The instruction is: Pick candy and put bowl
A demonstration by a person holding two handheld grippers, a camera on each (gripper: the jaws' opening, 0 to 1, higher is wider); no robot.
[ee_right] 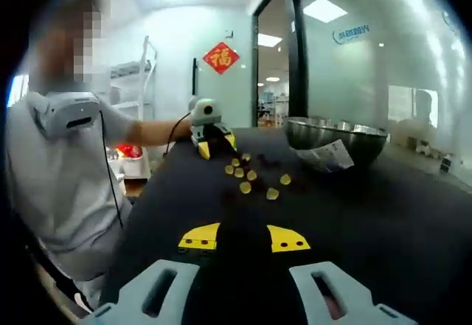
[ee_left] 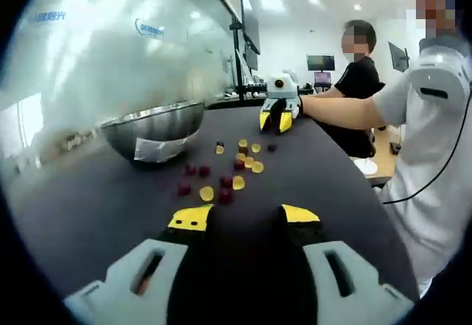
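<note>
Left gripper view looks along the left gripper (ee_left: 243, 218), whose yellow-tipped jaws stand apart with nothing between them, low over the dark table (ee_left: 88, 200). Just beyond the tips lies the candy (ee_left: 225, 181), a loose scatter of yellow and dark red pieces running from near the jaws toward the far middle of the table. To the left of the scatter, well clear of it, sits the steel bowl (ee_left: 155, 127) with a paper label on its near side; its inside is hidden from this low angle, so I cannot tell whether any piece has gone in. At the far end of the scatter the right gripper (ee_left: 278, 119) is held out on a person's arm, tips pointed down close to the table.

In the right gripper view the scene is seen from the opposite end: the right gripper (ee_right: 243, 238) has its jaws apart and bare, the candy (ee_right: 254, 177) lies ahead of it, the bowl (ee_right: 335, 139) is to the far right, and the left gripper (ee_right: 214, 139) hovers at the far edge of the pieces.

By my judgement the task is at or near its start: many pieces lie on the table, neither tool holds one, and picking and carrying to the bowl are all left to do.
</note>
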